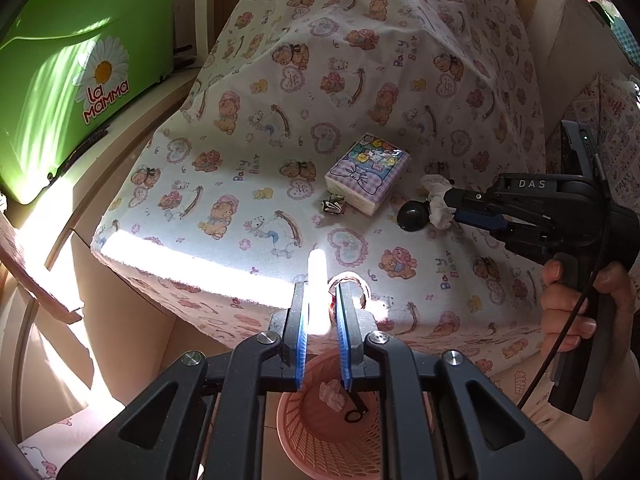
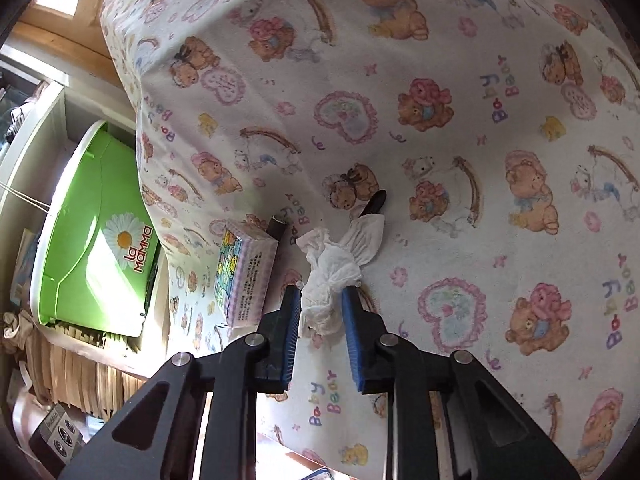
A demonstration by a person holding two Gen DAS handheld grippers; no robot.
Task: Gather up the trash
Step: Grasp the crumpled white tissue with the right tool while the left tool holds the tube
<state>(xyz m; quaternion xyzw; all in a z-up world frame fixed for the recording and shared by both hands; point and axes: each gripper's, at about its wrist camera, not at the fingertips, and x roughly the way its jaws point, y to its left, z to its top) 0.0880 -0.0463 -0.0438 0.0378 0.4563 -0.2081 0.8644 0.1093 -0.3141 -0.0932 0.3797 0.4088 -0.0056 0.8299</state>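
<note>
Right gripper (image 2: 320,304): fingers closed on crumpled tissue (image 2: 332,268) atop bear-print counter (image 2: 480,208), seized for binning. Left gripper (image 1: 322,312): fingers nearly closed on white handle (image 1: 318,292), pink basket (image 1: 332,440) hung below counter edge to receive trash.

Crumpled white tissue (image 2: 332,276) on bear-print cloth (image 2: 440,80), pinched

The white object (image 1: 318,292) between the left gripper's (image 1: 320,304) pads is washed out by glare; what it is cannot be told. Gripper linkages hide the pink basket's (image 1: 320,440) rim. At 10 o'clock the green bin (image 1: 72,80) is cropped.
</note>
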